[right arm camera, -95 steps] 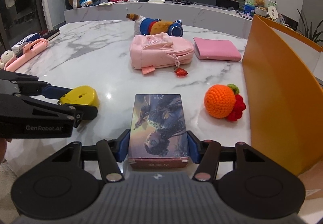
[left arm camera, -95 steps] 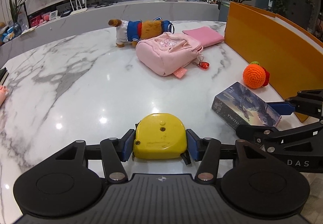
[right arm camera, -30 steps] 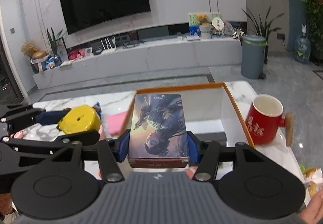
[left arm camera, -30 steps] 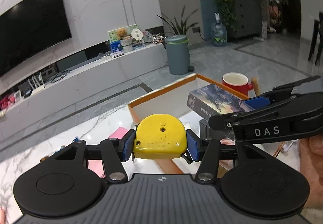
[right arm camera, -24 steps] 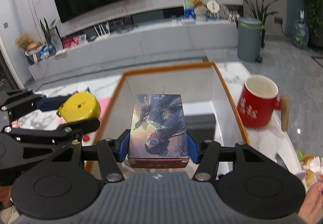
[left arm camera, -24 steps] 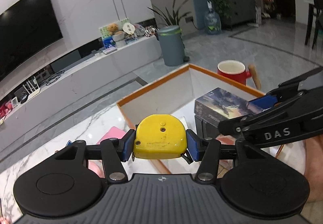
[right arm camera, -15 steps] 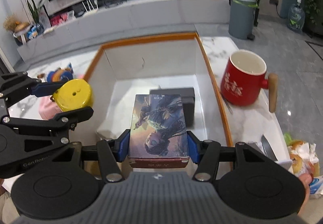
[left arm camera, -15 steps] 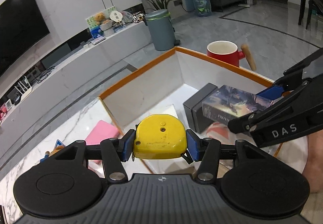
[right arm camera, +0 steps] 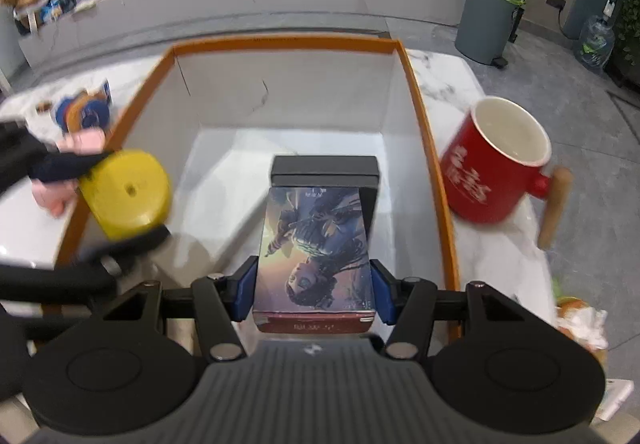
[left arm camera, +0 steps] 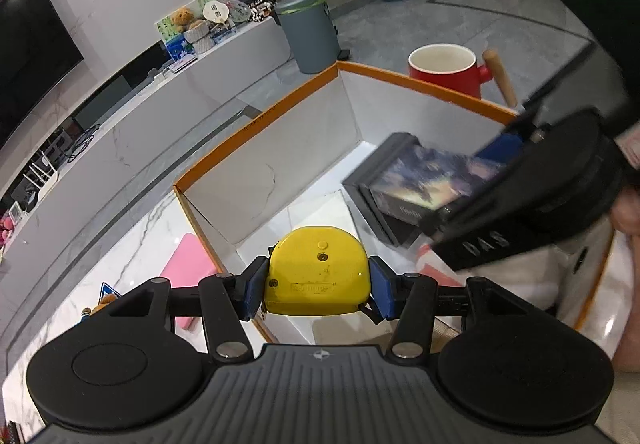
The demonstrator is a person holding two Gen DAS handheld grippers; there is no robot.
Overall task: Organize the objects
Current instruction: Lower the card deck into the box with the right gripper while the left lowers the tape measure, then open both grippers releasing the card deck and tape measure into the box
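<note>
A yellow tape measure (left arm camera: 318, 272) sits clamped in the left hand-held gripper (left arm camera: 317, 290) above the orange-rimmed box (right arm camera: 424, 115), where the right hand-held gripper (right arm camera: 314, 292) pinches an illustrated card box (right arm camera: 316, 244) over a black case (right arm camera: 324, 165), beside a red mug (right arm camera: 496, 171) on the marble surface (right arm camera: 452, 79).

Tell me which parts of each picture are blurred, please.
Left wrist view: the right gripper and its picture box are smeared; the yellow tape measure is sharp. Right wrist view: the tape measure and red mug are smeared; the box is sharp.
</note>
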